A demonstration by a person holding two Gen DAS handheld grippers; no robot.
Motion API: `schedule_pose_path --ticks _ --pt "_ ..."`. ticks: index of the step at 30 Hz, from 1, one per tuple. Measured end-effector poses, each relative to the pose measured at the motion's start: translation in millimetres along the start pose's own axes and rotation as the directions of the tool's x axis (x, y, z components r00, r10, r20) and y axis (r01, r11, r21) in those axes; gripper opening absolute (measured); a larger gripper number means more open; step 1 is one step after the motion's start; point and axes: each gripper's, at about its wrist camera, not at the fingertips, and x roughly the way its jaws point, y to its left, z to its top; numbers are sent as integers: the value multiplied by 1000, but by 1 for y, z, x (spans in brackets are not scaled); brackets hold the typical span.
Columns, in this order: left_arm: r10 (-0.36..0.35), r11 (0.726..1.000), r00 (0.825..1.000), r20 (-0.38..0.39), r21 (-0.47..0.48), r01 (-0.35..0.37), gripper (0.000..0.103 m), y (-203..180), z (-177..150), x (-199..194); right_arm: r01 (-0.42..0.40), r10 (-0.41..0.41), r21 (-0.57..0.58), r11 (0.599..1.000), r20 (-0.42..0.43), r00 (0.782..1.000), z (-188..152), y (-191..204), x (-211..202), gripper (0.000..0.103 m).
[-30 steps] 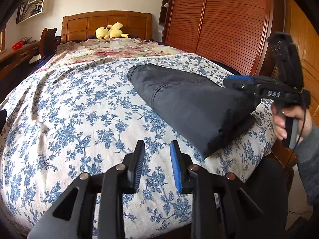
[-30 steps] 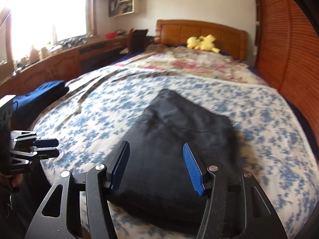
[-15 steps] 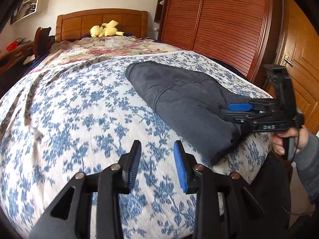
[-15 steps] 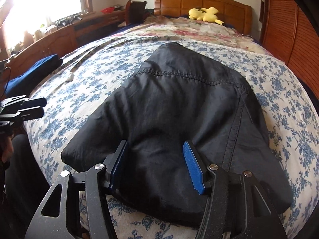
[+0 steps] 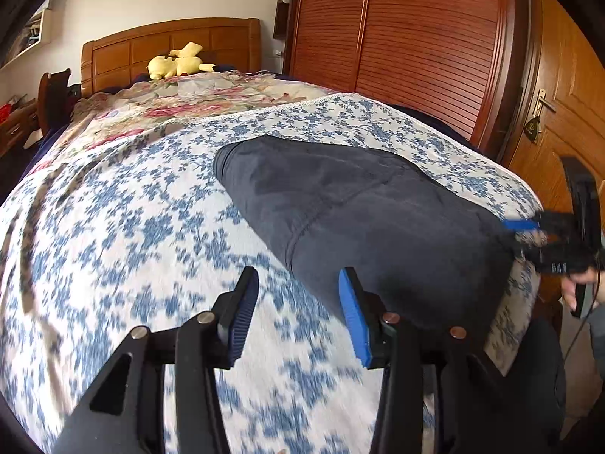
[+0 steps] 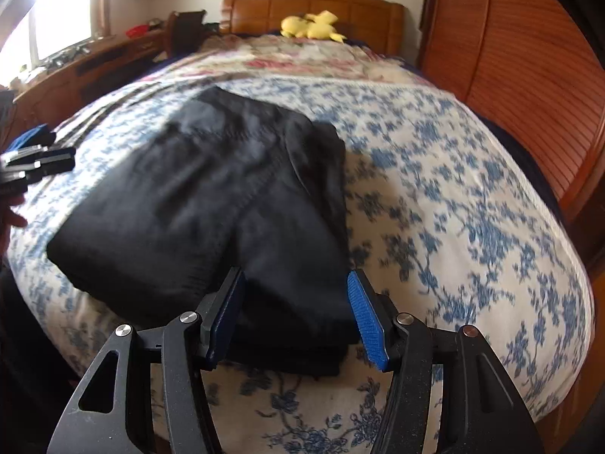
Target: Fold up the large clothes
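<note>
Folded dark garment [image 6: 211,204] on floral bedspread [image 5: 113,234]; edges blurred.

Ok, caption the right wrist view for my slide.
Right gripper open, straddling the near edge of a folded dark garment on a blue-floral bedspread.

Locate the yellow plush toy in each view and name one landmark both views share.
Left wrist: yellow plush toy upper left, against the headboard.
Right wrist: plush toy top centre, against the headboard.
Shared landmark: the dark folded garment on the floral bedspread.
</note>
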Motion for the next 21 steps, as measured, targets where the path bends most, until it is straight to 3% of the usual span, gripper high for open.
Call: schedule_pose_path --ticks 12,21 --pt "-6 1000 999 -47 25 7 45 10 42 54 -59 59 82 995 -5 998 -23 -15 -15 57" --pt "8 1000 997 -82 7 -7 45 27 64 88 -88 94 125 988 -41 995 -28 -16 7 58"
